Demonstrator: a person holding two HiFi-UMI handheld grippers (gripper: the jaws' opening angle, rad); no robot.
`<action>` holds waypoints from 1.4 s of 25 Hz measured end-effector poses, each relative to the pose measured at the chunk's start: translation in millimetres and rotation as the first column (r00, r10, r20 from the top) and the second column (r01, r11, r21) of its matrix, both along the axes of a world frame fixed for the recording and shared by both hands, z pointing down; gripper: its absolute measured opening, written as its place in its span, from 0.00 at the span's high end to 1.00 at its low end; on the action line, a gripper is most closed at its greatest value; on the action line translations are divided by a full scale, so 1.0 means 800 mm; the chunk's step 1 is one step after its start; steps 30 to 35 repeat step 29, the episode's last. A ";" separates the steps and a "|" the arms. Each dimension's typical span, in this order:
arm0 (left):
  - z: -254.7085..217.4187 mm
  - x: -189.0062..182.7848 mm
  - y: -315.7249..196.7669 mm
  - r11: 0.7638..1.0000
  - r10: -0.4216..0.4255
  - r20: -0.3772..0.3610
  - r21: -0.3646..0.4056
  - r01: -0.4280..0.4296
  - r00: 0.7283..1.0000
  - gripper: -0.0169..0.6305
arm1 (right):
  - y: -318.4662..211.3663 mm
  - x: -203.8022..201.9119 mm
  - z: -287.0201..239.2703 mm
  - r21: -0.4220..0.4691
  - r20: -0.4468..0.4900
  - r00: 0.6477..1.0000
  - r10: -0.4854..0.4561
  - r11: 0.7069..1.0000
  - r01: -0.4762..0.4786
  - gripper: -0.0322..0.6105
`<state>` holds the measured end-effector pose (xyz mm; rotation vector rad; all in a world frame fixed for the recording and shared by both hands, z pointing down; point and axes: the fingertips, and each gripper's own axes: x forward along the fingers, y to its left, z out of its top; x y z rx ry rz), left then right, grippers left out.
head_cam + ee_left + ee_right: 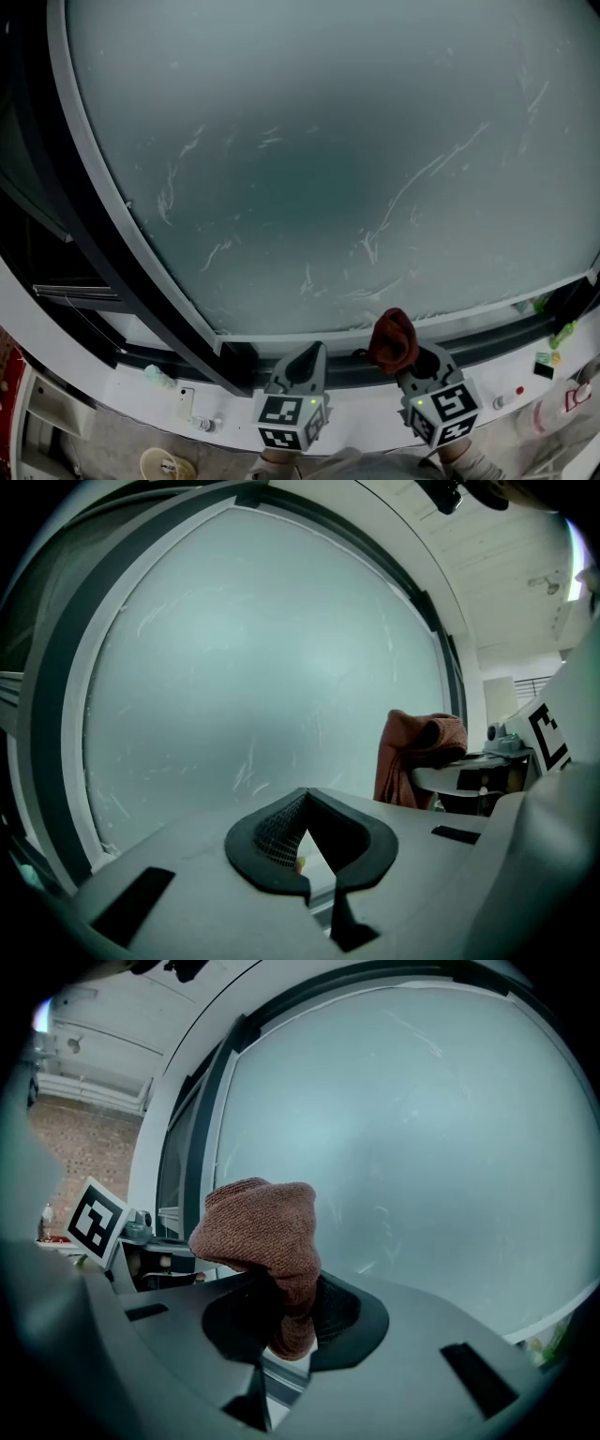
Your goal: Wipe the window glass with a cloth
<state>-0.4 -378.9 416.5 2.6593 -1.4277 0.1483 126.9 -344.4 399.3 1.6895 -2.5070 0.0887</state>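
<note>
The frosted window glass (328, 159) fills most of the head view and carries pale streaks and smears. A rust-brown knitted cloth (394, 339) is bunched in my right gripper (401, 358), which is shut on it just below the pane's bottom edge. In the right gripper view the cloth (267, 1227) bulges up out of the right gripper (291, 1312) in front of the glass (422, 1129). My left gripper (312, 356) is beside it on the left, shut and holding nothing. Seen from the left gripper (305, 799), the cloth (417, 752) hangs at the right, with the glass (262, 667) ahead.
A dark window frame (122, 281) curves down the left, and a black track (506, 333) runs under the pane. The white sill (366, 412) holds a small white object (186, 403) and green bits (562, 333) at the right. A bowl (164, 464) sits lower left.
</note>
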 end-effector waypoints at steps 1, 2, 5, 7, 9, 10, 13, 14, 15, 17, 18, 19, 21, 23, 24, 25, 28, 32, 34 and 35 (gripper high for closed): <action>0.002 -0.002 0.002 1.000 -0.002 -0.001 -0.002 0.002 1.000 0.97 | 0.003 -0.002 0.000 0.000 0.007 1.000 -0.003 1.000 0.003 0.88; 0.003 -0.004 0.004 1.000 -0.004 -0.003 -0.004 0.004 1.000 0.97 | 0.005 -0.003 0.000 0.001 0.010 1.000 -0.006 1.000 0.006 0.88; 0.005 -0.006 0.010 1.000 -0.013 -0.011 -0.005 0.013 1.000 0.97 | 0.008 -0.005 -0.004 0.018 0.001 1.000 -0.016 1.000 0.016 0.88; 0.005 -0.008 0.014 1.000 -0.017 -0.014 -0.002 0.016 1.000 0.97 | 0.010 -0.004 -0.007 0.025 0.003 1.000 -0.018 1.000 0.018 0.88; 0.004 -0.008 0.017 1.000 -0.017 -0.010 0.000 0.017 1.000 0.97 | 0.011 -0.005 -0.009 0.031 0.009 1.000 -0.019 0.999 0.019 0.88; 0.003 -0.008 0.018 1.000 -0.017 -0.007 0.002 0.017 1.000 0.97 | 0.012 -0.005 -0.010 0.034 0.009 1.000 -0.020 0.999 0.019 0.88; 0.003 -0.005 0.019 1.000 -0.013 -0.004 0.004 0.013 1.000 0.97 | 0.014 -0.004 -0.012 0.042 0.011 1.000 -0.020 0.999 0.019 0.88; 0.003 -0.003 0.020 1.000 -0.012 -0.002 0.002 0.012 1.000 0.97 | 0.015 -0.003 -0.012 0.042 0.013 1.000 -0.018 0.999 0.018 0.88; 0.004 -0.002 0.020 1.000 -0.009 0.001 0.001 0.009 1.000 0.97 | 0.015 -0.002 -0.011 0.040 0.015 1.000 -0.018 0.999 0.017 0.88; 0.001 0.002 0.021 1.000 -0.002 0.008 0.009 0.002 1.000 0.97 | 0.016 0.000 -0.008 0.032 0.023 1.000 -0.015 0.999 0.014 0.88; -0.001 0.004 0.021 1.000 0.002 0.010 0.012 -0.002 1.000 0.97 | 0.017 0.000 -0.006 0.027 0.028 1.000 -0.013 1.000 0.013 0.88; -0.002 0.005 0.022 1.000 0.006 0.012 0.014 -0.006 1.000 0.97 | 0.018 0.001 -0.004 0.022 0.031 0.999 -0.012 1.000 0.011 0.88; -0.003 0.008 0.023 1.000 0.011 0.015 0.017 -0.011 1.000 0.97 | 0.020 0.001 0.000 0.017 0.029 1.000 -0.011 1.000 0.011 0.88; -0.004 0.010 0.023 1.000 0.014 0.015 0.021 -0.014 1.000 0.97 | 0.022 0.002 0.001 0.018 0.024 1.000 -0.012 1.000 0.012 0.88; -0.004 0.012 0.023 1.000 0.015 0.013 0.022 -0.015 1.000 0.97 | 0.022 0.002 0.001 0.020 0.021 1.000 -0.015 1.000 0.014 0.88; -0.005 0.012 0.023 1.000 0.015 0.012 0.024 -0.015 1.000 0.97 | 0.022 0.002 0.000 0.020 0.021 1.000 -0.018 1.000 0.017 0.88; -0.005 0.013 0.025 1.000 0.016 0.013 0.026 -0.016 1.000 0.97 | 0.024 0.000 0.001 0.011 0.042 0.999 -0.016 1.000 0.016 0.88; -0.005 0.012 0.026 1.000 0.016 0.014 0.026 -0.017 1.000 0.97 | 0.024 0.000 0.001 0.009 0.049 0.999 -0.014 1.000 0.013 0.88; -0.005 0.012 0.026 1.000 0.016 0.014 0.026 -0.017 1.000 0.97 | 0.024 0.000 0.001 0.009 0.049 0.999 -0.014 1.000 0.013 0.88; -0.005 0.012 0.026 1.000 0.016 0.014 0.026 -0.017 1.000 0.97 | 0.024 0.000 0.001 0.009 0.049 0.999 -0.014 1.000 0.013 0.88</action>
